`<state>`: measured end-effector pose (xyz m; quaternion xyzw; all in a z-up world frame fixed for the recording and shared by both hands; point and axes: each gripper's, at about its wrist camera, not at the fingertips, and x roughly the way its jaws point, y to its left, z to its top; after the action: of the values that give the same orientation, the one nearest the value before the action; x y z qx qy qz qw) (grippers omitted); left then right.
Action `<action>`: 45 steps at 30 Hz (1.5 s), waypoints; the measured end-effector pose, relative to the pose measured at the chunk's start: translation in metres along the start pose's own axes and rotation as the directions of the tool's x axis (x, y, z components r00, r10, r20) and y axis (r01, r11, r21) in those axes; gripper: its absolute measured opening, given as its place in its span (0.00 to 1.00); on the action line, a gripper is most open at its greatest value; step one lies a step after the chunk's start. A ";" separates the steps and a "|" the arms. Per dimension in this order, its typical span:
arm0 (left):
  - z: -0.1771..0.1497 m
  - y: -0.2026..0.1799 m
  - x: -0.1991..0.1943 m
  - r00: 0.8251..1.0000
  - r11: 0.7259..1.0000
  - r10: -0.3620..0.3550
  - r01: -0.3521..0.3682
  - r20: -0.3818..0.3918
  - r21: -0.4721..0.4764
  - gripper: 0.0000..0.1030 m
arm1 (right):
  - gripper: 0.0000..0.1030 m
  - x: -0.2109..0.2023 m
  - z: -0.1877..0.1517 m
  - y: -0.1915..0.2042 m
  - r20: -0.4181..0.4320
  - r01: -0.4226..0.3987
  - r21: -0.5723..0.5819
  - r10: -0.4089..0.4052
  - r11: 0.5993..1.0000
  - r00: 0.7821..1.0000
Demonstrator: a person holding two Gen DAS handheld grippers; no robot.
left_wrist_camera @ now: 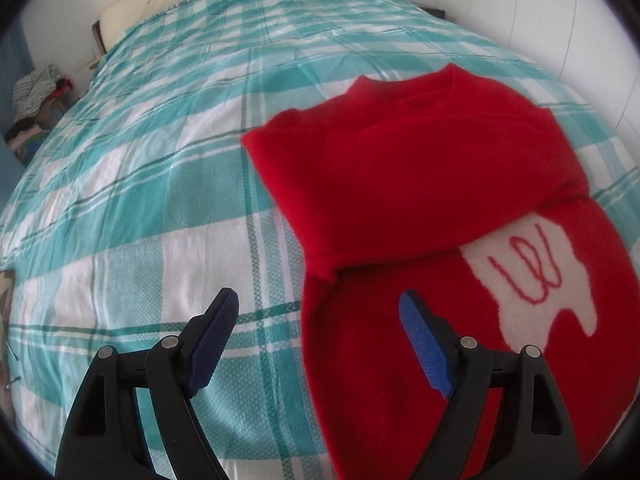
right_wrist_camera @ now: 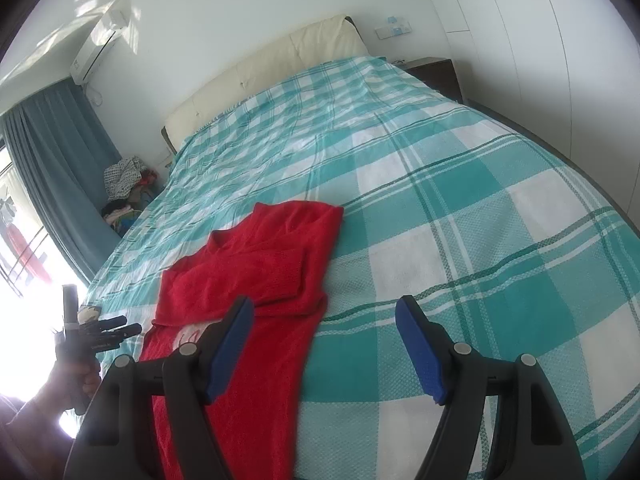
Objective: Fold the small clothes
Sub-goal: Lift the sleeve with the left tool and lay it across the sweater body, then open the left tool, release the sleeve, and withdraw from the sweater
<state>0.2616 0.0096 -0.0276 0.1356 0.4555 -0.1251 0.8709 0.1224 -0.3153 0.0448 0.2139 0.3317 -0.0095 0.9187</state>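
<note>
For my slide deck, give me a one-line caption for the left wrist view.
Open left tool above the edge of a part-folded red sweater on a teal plaid bed.

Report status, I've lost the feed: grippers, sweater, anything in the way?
Left gripper open, empty, over the sweater's edge. Right gripper open, empty. Red sweater flat on bed, sleeves folded in. Nothing in the way.
</note>
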 end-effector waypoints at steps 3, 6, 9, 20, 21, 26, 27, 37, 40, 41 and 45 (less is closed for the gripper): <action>0.003 -0.004 0.016 0.998 0.999 0.036 -0.035 0.060 -0.028 0.56 | 0.71 0.007 -0.004 0.003 -0.012 0.016 -0.019 -0.016 1.000 1.000; -0.006 0.018 0.025 0.999 0.987 0.011 -0.003 0.043 -0.161 0.10 | 0.71 0.012 -0.006 0.006 -0.018 0.067 -0.080 -0.069 0.995 0.997; -0.020 0.031 0.016 0.998 0.972 -0.012 0.028 0.067 -0.231 0.10 | 0.71 0.020 -0.009 0.002 -0.054 0.125 -0.119 -0.132 0.985 0.990; -0.051 0.098 -0.041 0.976 0.885 0.173 -0.096 0.131 -0.456 0.96 | 0.87 0.079 -0.016 -0.023 -0.088 0.374 -0.223 -0.401 0.900 0.912; -0.056 0.105 -0.031 0.975 0.873 0.192 -0.120 0.108 -0.474 0.96 | 0.87 0.088 -0.018 -0.027 -0.093 0.397 -0.239 -0.428 0.886 0.899; -0.087 0.125 0.022 0.994 0.840 0.112 -0.097 -0.004 -0.534 1.00 | 1.00 0.108 -0.028 -0.042 -0.121 0.407 -0.251 -0.445 0.878 0.887; -0.088 0.125 0.018 0.994 0.840 0.112 -0.095 0.000 -0.534 1.00 | 1.00 0.108 -0.028 -0.041 -0.119 0.412 -0.256 -0.452 0.874 0.884; -0.086 0.120 0.019 0.991 0.848 0.133 -0.119 -0.010 -0.517 1.00 | 1.00 0.109 -0.030 -0.039 -0.111 0.419 -0.260 -0.458 0.870 0.882; -0.089 0.120 0.019 0.990 0.847 0.139 -0.119 -0.001 -0.518 1.00 | 1.00 0.109 -0.030 -0.039 -0.112 0.419 -0.261 -0.458 0.870 0.882; -0.089 0.120 0.019 0.990 0.847 0.140 -0.117 0.004 -0.519 1.00 | 1.00 0.109 -0.030 -0.039 -0.112 0.419 -0.261 -0.458 0.870 0.882; -0.090 0.120 0.019 0.990 0.845 0.138 -0.111 0.013 -0.522 1.00 | 1.00 0.109 -0.030 -0.039 -0.111 0.419 -0.261 -0.458 0.870 0.882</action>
<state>0.2447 0.1514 -0.0782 -0.0789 0.4409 0.0559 0.8923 0.1828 -0.3251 -0.0572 0.0255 0.4475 -0.1620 0.8791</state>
